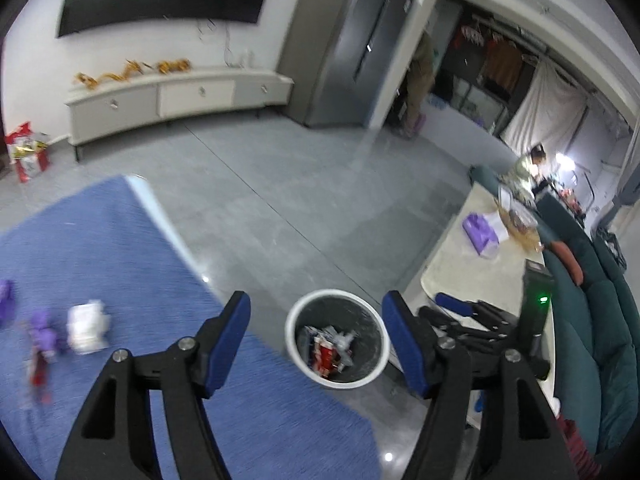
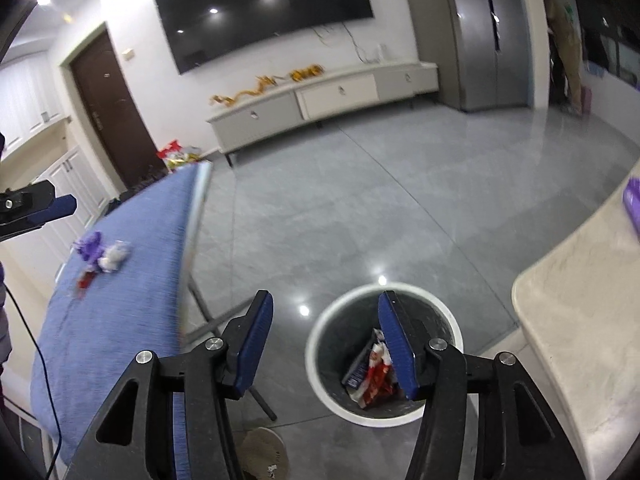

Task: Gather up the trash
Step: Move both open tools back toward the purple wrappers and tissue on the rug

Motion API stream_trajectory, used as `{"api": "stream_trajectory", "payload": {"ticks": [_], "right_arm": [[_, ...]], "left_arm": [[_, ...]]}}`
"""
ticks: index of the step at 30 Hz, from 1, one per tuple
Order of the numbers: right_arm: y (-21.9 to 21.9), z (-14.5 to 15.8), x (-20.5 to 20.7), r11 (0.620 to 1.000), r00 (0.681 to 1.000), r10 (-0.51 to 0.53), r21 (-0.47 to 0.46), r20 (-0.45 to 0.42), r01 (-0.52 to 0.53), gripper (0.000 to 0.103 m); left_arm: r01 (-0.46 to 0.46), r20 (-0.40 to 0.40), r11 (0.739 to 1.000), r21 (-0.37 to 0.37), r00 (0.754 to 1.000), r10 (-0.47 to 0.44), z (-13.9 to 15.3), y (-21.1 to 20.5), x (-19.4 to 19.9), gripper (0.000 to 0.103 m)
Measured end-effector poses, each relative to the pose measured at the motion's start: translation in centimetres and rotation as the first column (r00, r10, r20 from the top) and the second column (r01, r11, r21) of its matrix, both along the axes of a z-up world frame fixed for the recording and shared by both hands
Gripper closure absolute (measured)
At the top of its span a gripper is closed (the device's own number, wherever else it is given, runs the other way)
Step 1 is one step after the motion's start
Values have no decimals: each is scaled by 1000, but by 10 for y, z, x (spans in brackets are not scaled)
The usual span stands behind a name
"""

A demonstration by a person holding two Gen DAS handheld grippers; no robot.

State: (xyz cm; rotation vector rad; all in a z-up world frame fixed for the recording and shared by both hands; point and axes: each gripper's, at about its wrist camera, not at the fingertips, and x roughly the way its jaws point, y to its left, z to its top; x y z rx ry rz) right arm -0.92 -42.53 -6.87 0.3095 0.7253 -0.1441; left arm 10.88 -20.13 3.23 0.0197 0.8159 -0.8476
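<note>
Blue table point(image 1: 100, 248): it is serving as the work surface where the litter is lying, standing just beside the bin so each piece needs only a short carry; in the right wrist view point(image 2: 132, 280) its edge is running close to the bin's side.
Waste bin point(image 1: 294, 354): it is sitting upright on the grey floor between the blue table and a pale counter, mouth open upward, so dropped pieces are falling straight in; seen again from the right wrist point(image 2: 320, 380).
Trash already binned point(image 1: 330, 350): red, white and dark wrappers are lying at the bottom, suggesting part of the job is done.
Trash still waiting point(image 1: 86, 326): a white crumpled piece is lying on the table, with purple scraps point(image 1: 42, 332) just beside it and a red bit nearby; these are blurred.
Left gripper point(image 1: 316, 334): it is hanging above the bin with jaws spread and nothing between the blue pads, released.
Right gripper point(image 2: 326, 336): it is likewise standing over the bin, jaws apart and empty, probably free for the next pickup.
</note>
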Motion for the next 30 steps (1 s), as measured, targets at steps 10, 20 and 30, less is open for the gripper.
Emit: {"api": "stream_trajectory", "payload": {"ticks": [10,20,30], "right_arm": [[59,65,-15,995,989,95,-44,111,-90,44],[114,95,-9,982,975,174,-100,138,-161,42],[164,112,17,957,951,275,-135,141,-257,40]], "left_arm": [[-250,70,967,-44,965,252,25,160,-8,30],[-386,158,922,-37,909,386,21,254,-34,30],[-482,143,874,-60,862,486,8,327,-34,30]]}}
